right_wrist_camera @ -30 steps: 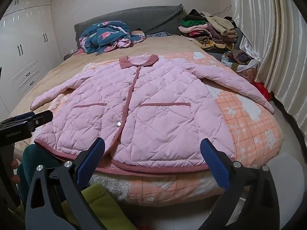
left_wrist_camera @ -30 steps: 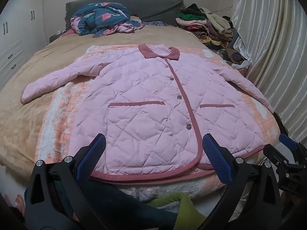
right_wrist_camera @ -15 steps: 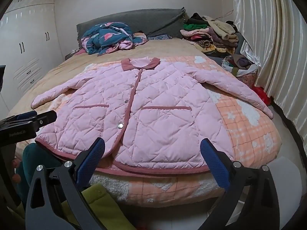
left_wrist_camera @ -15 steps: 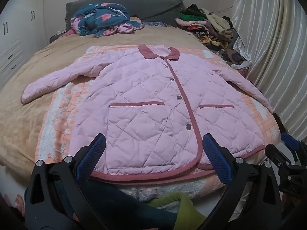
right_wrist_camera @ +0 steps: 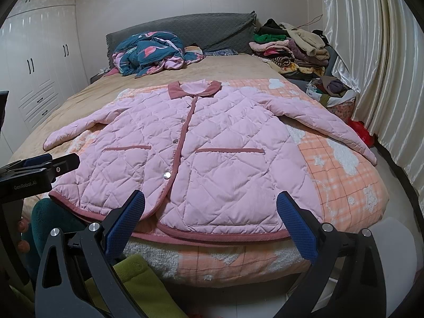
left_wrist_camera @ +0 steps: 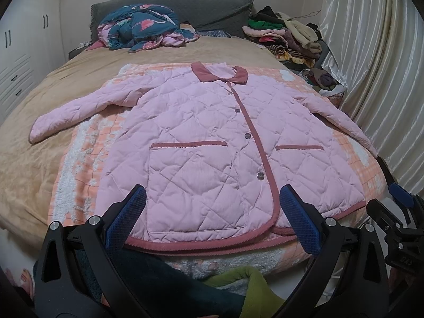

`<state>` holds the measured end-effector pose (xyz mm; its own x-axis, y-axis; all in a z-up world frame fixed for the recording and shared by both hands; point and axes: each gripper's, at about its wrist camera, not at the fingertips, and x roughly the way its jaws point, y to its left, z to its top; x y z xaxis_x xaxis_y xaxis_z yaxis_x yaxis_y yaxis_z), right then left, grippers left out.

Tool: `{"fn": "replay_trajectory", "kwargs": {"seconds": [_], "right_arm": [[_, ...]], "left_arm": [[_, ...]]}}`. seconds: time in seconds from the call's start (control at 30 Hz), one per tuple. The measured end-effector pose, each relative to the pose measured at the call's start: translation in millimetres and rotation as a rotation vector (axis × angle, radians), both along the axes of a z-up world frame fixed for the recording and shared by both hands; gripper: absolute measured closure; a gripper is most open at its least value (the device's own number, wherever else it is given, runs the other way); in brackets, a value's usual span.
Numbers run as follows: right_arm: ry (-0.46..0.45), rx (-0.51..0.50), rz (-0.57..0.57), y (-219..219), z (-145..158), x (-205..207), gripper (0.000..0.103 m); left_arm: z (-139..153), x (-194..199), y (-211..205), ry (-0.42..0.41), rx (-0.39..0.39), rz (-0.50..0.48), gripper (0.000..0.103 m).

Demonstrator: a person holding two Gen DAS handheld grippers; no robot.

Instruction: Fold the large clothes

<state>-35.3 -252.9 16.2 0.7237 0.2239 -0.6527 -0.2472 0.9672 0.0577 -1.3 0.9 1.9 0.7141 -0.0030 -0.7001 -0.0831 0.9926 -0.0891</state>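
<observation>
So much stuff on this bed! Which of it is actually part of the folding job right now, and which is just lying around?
Part of the job:
pink quilted jacket, spread flat
left tool, open
right tool, open

Just lying about:
blue patterned bundle by the headboard
clothes pile near the curtain
orange checked blanket underneath

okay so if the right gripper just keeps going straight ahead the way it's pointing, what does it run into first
Most likely the pink quilted jacket. The right gripper is open and aimed at its hem near the foot of the bed. Depth is unclear; if it travels low, it could meet the bed's edge first.
</observation>
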Motion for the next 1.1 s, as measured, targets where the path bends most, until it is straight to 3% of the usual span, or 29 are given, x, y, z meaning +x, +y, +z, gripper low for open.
{"fn": "replay_trajectory", "kwargs": {"seconds": [1.1], "right_arm": [[0.031,0.007,0.015,6,-7,13,0.004]], "left_arm": [[-7,13,4,0.018,-0.013,-0.012,0.009]]}}
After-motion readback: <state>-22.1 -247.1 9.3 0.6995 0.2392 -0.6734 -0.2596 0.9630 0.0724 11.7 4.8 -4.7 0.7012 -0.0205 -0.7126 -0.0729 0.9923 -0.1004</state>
